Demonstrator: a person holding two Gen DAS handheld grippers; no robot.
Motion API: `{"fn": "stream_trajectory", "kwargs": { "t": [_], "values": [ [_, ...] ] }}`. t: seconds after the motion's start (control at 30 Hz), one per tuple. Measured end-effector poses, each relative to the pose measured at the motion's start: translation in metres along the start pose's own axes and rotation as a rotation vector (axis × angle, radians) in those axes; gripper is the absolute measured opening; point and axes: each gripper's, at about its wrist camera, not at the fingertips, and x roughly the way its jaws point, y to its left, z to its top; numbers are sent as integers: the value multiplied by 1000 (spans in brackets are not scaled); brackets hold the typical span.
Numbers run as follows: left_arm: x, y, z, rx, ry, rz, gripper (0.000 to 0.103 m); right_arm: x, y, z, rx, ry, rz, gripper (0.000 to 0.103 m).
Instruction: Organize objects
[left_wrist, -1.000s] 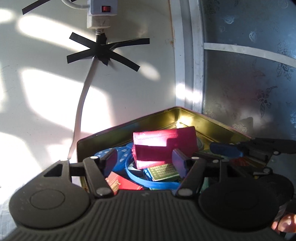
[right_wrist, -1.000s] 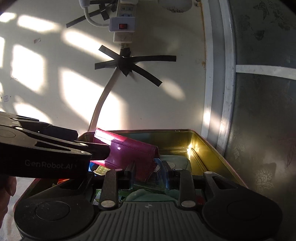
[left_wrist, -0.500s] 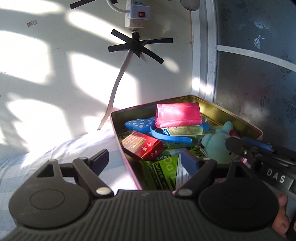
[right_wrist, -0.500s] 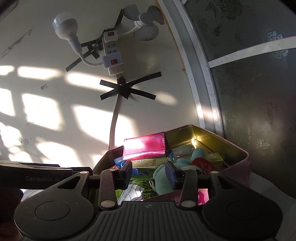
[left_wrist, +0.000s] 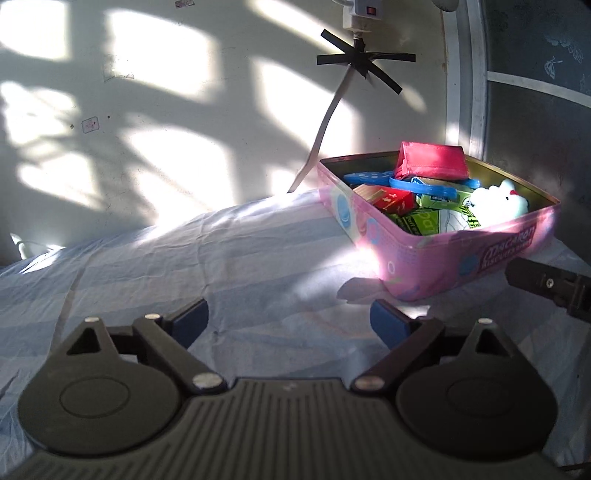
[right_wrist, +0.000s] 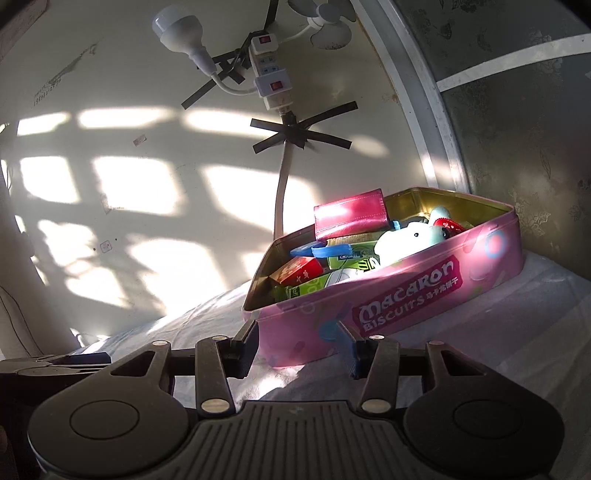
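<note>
Both grippers have backed off the tin (left_wrist: 436, 254); left gripper (left_wrist: 290, 321) and right gripper (right_wrist: 299, 350) are opening, empty; packing looks done.

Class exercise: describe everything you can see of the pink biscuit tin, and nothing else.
The pink biscuit tin is a shallow, lidless metal box with rounded corners, a gold-coloured inside and "Macaron Biscuits" printed on its side. It sits flat on a pale blue striped sheet near the wall, partly sunlit. It is packed full: a magenta wallet leans at the back. Neither gripper touches it.
</note>
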Motion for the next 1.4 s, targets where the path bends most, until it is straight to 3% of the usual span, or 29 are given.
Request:
{"fn": "stream_trajectory", "kwargs": {
  "t": [0.13,0.4,0.7,0.87,1.2,1.4],
  "values": [
    [-8,12,-19,-11,11,30,100,-8,13,-16,-13,43,2,63],
    [-20,39,-49,-83,35,56,103,-10,27,-38,-13,145,16,66],
    [-22,50,-64,-112,63,99,103,-15,57,-48,-89,131,33,72],
    [-21,59,-66,-161,87,64,103,-17,68,-49,-116,106,29,75],
    [-35,62,-64,-133,29,120,103,-20,71,-51,-102,75,18,76],
    [-38,62,-63,-127,27,108,103,-20,70,-52,-91,68,11,78]
  ]
}}
